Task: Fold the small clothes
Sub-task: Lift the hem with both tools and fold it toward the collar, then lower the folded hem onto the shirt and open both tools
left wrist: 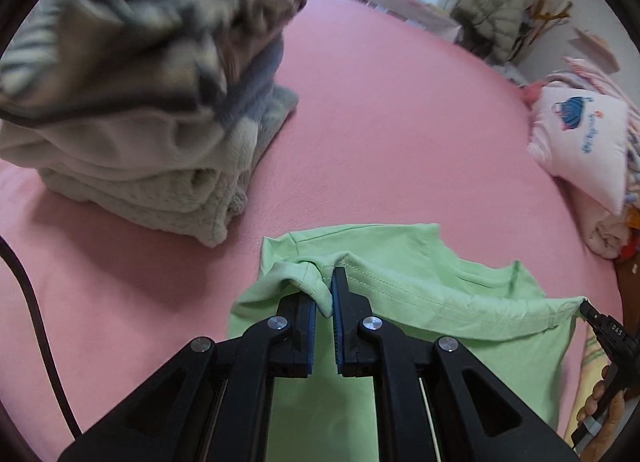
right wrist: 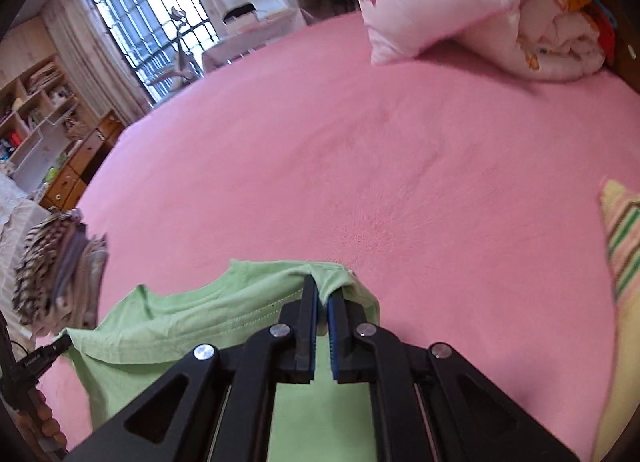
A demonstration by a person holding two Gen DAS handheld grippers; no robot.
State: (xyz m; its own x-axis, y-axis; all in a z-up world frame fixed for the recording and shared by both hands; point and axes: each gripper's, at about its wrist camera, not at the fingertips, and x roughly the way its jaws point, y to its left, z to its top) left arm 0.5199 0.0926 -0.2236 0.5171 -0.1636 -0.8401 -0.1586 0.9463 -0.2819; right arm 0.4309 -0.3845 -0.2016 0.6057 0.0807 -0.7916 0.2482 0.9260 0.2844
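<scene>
Your left gripper (left wrist: 325, 294) pinches a bunched corner of the green shirt (left wrist: 400, 274) between its blue pads, and your right gripper (right wrist: 323, 298) clamps the opposite corner the same way. Between them the hem hangs as a taut, raised line, with the rest of the shirt draped down towards you and its far part lying on the pink bed (right wrist: 360, 166), close to the near edge.

Just past your left gripper, towards the bed's left side, stands a stack of folded clothes (left wrist: 160, 166), fleecy layers below and a striped piece on top. Further off, at the right edge, a pink pillow (right wrist: 420, 2) leans on a rolled quilt (right wrist: 560, 34), well apart from the shirt.

Watch the grips: each holds only a small wad of thin knit, so pulling the hem tighter could slip a corner out and collapse the fold. If you lay one corner down ahead of the other, the fold will likely land skewed. Swinging your left side wide risks brushing the stack, whose top layers look loose enough to topple.
</scene>
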